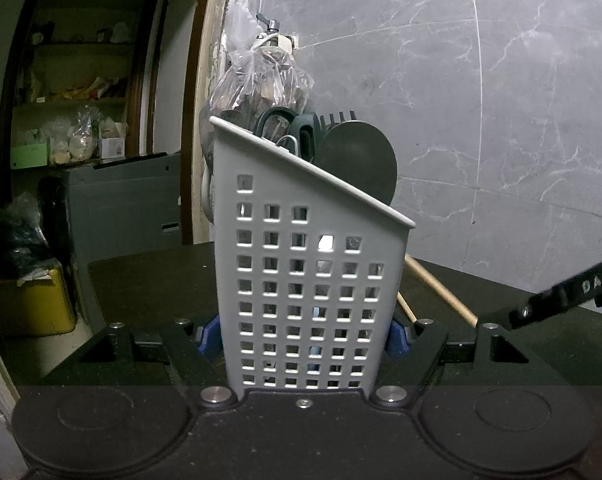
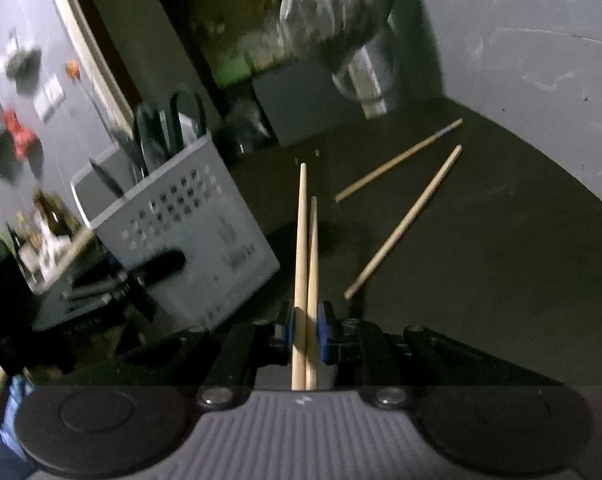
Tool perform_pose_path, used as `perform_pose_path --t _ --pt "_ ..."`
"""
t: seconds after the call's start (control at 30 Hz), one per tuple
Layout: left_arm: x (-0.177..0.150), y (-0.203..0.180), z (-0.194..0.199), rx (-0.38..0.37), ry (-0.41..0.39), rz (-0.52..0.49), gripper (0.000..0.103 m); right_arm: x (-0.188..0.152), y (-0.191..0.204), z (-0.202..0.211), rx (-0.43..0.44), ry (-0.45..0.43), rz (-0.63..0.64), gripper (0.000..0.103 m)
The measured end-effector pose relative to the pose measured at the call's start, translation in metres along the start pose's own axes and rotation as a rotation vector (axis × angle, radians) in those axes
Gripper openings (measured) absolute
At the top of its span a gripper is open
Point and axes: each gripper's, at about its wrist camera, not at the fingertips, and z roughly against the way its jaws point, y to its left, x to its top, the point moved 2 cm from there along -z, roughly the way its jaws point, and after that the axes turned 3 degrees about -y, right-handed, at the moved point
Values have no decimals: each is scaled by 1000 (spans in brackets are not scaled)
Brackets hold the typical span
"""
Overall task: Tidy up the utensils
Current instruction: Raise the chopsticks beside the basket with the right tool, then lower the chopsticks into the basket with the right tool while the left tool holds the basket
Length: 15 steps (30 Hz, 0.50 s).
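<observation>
chopsticks (image 2: 305, 264) clamped in my right gripper (image 2: 305, 330) point forward along its fingers, caddy (image 2: 189, 232) lying to their left, pinched upright by my left gripper (image 1: 307, 336)

The left gripper (image 1: 305, 334) had its blue pads pressed against both sides of a white perforated utensil caddy (image 1: 301, 272) standing on the dark table (image 1: 153, 280). Scissors handles (image 1: 275, 120), a round dark spatula head (image 1: 357, 160) and what looked like a slotted turner poked above its slanted rim. Behind its right side lay two wooden chopsticks (image 1: 441, 294). The right gripper (image 1: 573, 292) reached in from the right edge, its jaws hidden.
</observation>
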Motion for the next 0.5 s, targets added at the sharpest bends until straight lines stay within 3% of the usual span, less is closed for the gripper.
perform_pose_path --t 0.27,0.5 --pt "2 -4 0 4 3 -3 77 4 -5 22 105 -222 -61 13" --pt "2 -4 0 3 3 -4 77 12 0 27 147 -321 -44 13"
